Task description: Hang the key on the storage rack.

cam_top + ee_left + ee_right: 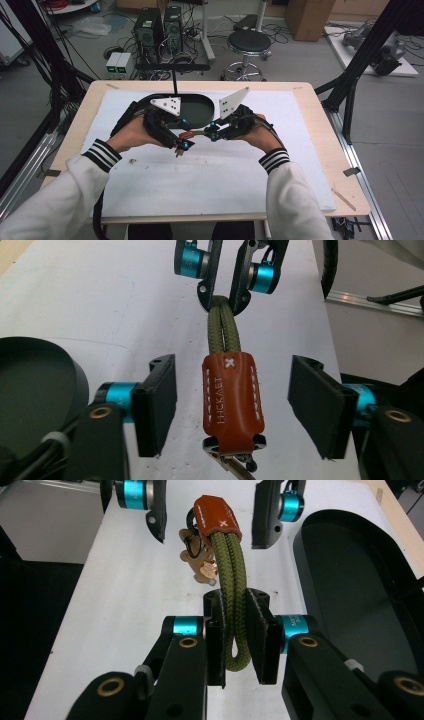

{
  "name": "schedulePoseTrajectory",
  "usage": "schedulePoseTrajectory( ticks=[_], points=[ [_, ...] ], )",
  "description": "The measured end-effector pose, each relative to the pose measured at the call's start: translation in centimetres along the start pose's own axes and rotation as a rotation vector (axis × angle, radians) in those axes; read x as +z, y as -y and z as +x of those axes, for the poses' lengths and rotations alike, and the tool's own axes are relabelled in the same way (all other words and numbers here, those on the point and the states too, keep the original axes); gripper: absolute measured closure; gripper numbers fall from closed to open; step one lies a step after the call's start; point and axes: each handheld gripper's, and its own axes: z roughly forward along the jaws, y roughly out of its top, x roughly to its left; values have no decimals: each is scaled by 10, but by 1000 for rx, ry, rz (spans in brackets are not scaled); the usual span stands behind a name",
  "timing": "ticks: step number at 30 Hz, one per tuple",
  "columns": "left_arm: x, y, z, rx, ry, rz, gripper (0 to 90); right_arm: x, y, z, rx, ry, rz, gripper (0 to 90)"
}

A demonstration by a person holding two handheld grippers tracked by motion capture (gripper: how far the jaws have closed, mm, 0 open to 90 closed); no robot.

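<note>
Right fingers point(260, 635) pinching olive cord loop point(232, 595), brown leather sleeve point(232, 395) stamped HICKAET

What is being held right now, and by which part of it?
The right gripper is shut on the keychain strap, clamping its olive cord loop. The left gripper is open around the leather sleeve, not gripping.

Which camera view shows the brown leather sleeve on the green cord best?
The left gripper view: the leather sleeve faces the camera between open tongs, with its stitching and lettering clear. The right gripper view shows it farther off and foreshortened, above the green cord. The high view shows a small brown spot.
</note>
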Motion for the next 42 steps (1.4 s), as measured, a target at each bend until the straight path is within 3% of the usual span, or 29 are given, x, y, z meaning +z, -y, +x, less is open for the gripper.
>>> schedulePoseTrajectory(
  ticks=[8, 17, 18, 19, 20, 21, 22, 23, 27, 33, 42],
  points=[
    [-1, 0, 1, -7, -10, 39, 664, 2, 0, 0, -7, -2, 4, 794],
    [-4, -1, -1, 2, -42, 45, 713, 4, 0, -1, 6, -7, -11, 770],
    [-4, 0, -1, 0, -44, 45, 713, 4, 1, -1, 9, -3, -22, 708],
    [-4, 0, -1, 2, -47, 45, 714, 4, 2, -1, 29, 8, -42, 548],
    [-4, 0, -1, 2, -48, 41, 714, 5, 3, -1, 70, 31, -62, 334],
    [-5, 0, -1, 3, -48, 43, 714, 6, 5, 1, 105, 80, -72, 146],
    [-6, 0, -1, 11, -47, 45, 715, 8, 7, 1, 117, 122, -78, 56],
    [-6, 0, -1, 14, -48, 46, 715, 9, 9, 1, 122, 134, -82, 2],
    [-5, 0, 0, 4, -51, 33, 715, 6, 13, 2, 138, 130, -110, 4],
    [-10, 1, 2, 2, -61, 23, 715, -3, 16, 4, 174, 167, -153, 3],
    [-27, 7, 9, -39, -152, -42, 721, -22, 37, 17, 232, 247, -207, 4]
  ],
)
